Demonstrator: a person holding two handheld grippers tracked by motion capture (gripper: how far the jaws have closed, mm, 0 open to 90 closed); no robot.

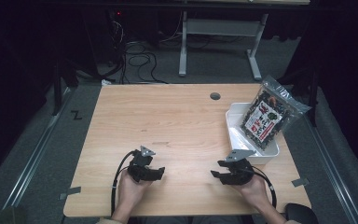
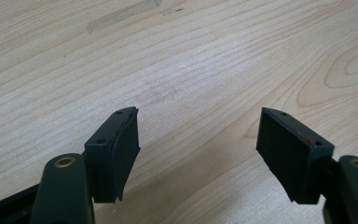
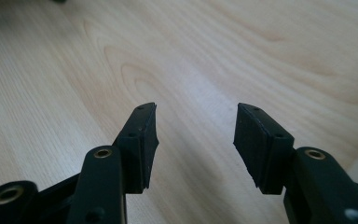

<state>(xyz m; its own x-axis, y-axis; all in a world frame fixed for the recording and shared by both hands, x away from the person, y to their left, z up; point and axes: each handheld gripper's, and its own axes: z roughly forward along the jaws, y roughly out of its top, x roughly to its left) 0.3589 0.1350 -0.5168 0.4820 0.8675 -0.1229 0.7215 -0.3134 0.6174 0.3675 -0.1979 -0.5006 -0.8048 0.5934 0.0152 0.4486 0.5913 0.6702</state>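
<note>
Hands rest two grippers on the near edge of a wooden table (image 1: 177,116): left gripper (image 1: 161,171) and right gripper (image 1: 213,174), jaws wide apart, empty, seemingly waiting. Far right, a snack bag (image 1: 265,116) leans in a white tray (image 1: 235,133).

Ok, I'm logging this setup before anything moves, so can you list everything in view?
table: one, light wood, centre, with a round cable hole near the far edge
tray: one, white, right side of the table
snack bag: one, clear with dark contents and a red-white label, leaning in the tray
tape strips: two, grey, at the table's near corners
desk frame: one, white, on the floor beyond
cables: several, black, floor beyond
left gripper: one, black, open, near edge
right gripper: one, black, open, near edge
</note>
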